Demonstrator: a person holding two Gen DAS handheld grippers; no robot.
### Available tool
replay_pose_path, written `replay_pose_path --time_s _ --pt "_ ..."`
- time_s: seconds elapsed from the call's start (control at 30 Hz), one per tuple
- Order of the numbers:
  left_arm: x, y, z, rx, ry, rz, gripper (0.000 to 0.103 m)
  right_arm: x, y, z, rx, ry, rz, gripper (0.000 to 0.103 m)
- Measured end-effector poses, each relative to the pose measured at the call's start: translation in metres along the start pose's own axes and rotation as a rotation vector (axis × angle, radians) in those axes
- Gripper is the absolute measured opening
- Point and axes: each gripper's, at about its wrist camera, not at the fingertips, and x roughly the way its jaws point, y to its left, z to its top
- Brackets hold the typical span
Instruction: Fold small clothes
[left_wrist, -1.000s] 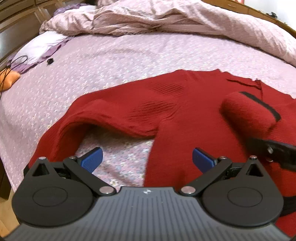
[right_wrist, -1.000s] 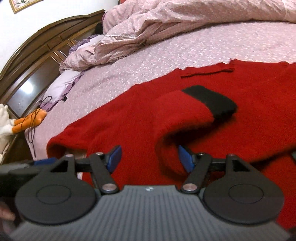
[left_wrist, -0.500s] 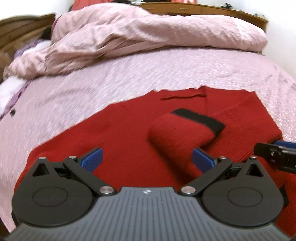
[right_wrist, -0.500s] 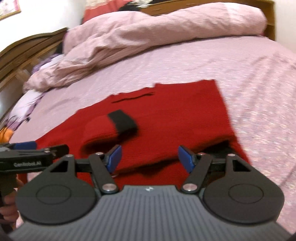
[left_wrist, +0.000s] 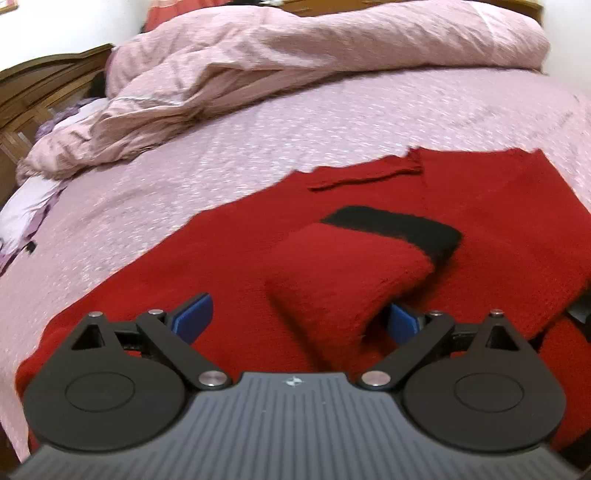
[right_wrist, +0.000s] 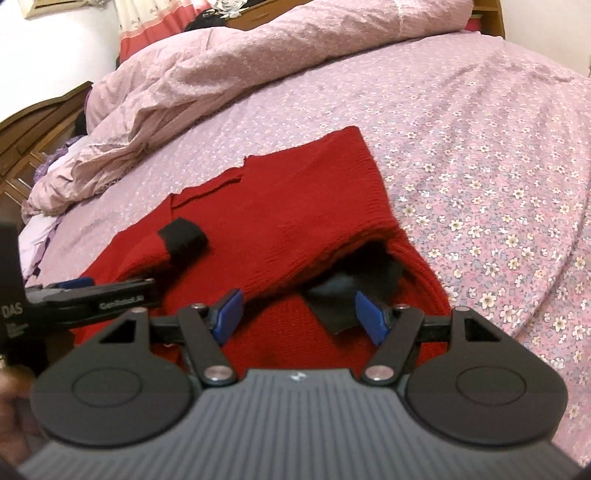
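A red knit sweater (left_wrist: 229, 258) (right_wrist: 314, 192) lies flat on the pink flowered bed sheet (left_wrist: 258, 122) (right_wrist: 498, 166). One sleeve is folded across its body, and that sleeve's black cuff (left_wrist: 399, 229) (right_wrist: 183, 240) points toward the far side. My left gripper (left_wrist: 298, 320) (right_wrist: 99, 295) is open and hovers low over this sleeve, its fingers standing either side of the sleeve without pressing it. My right gripper (right_wrist: 299, 315) is open over the sweater's right side. There a second black cuff (right_wrist: 351, 295) pokes out from under a folded flap, close to the right finger.
A crumpled pink duvet (left_wrist: 295, 55) (right_wrist: 240, 62) is heaped along the far side of the bed. A dark wooden headboard (left_wrist: 33, 88) stands at the left with a pale pillow (left_wrist: 26, 206) below it. Bare sheet stretches to the right of the sweater.
Both grippers have swung to the right across the sweater. The left one went from the left sleeve to over the folded sleeve; the right one reached the sweater's right edge. Both jaws stayed open.
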Motion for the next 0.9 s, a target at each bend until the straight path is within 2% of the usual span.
replay_pose_path --time_s 0.13,0.5,0.73,0.9 --pt "-0.012 0.025 -0.007 -0.057 -0.022 0.034 0.098 0.003 -0.004 -0.001 0.014 0.001 0.004 0.069" --pt "-0.034 0.069 -0.039 -0.153 0.019 0.064 0.098 0.009 -0.001 -0.004 0.006 0.019 0.007 0.069" --pt "-0.043 0.101 -0.060 -0.214 0.039 0.043 0.098 0.012 -0.002 -0.005 -0.002 0.032 0.002 0.069" --pt "-0.035 0.120 -0.060 -0.234 0.031 0.040 0.098 0.014 -0.001 0.003 -0.045 0.031 -0.020 0.069"
